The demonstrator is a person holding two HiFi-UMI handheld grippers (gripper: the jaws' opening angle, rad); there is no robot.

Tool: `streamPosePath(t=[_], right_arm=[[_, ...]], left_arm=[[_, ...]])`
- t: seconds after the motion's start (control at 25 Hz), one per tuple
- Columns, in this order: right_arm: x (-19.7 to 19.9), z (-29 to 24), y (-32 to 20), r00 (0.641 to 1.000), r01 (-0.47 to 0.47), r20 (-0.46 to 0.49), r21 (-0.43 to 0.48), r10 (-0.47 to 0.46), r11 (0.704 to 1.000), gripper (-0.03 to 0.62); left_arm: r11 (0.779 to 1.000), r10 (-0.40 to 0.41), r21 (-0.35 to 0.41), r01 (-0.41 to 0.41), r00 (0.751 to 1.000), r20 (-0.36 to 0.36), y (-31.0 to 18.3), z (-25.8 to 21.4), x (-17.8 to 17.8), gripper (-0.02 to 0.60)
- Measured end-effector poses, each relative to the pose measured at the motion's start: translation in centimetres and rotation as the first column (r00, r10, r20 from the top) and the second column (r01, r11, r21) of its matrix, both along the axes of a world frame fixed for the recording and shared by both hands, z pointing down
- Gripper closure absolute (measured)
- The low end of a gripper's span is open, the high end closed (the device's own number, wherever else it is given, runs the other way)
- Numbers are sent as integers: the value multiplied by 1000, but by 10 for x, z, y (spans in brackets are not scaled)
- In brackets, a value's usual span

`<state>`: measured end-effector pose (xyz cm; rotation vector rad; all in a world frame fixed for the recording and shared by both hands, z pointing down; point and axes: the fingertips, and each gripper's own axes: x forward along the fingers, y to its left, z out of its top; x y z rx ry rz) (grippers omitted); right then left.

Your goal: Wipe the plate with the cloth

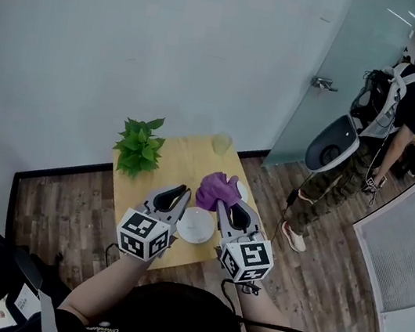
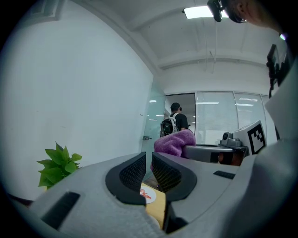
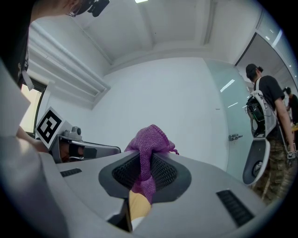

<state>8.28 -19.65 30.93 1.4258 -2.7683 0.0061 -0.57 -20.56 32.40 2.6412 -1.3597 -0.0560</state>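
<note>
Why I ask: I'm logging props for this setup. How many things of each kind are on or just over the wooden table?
Potted plant: 1
Clear cup: 1
White plate: 1
Purple cloth: 1, clamped in the right gripper
Small white disc, partly hidden behind the cloth: 1
Total: 5

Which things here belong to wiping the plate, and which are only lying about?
For the job:
- purple cloth, clamped in the right gripper
- white plate on the table

Lying about:
- green plant
- pale cup
- person with a backpack, off to the side
</note>
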Motion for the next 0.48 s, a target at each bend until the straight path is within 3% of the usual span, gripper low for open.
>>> streamPosePath(t=[0.48], right_arm=[[1, 12, -6, 1000, 14, 8, -35, -14, 999, 540]], left_arm=[[1000, -5, -12, 6, 1000, 27, -5, 9, 2, 540]])
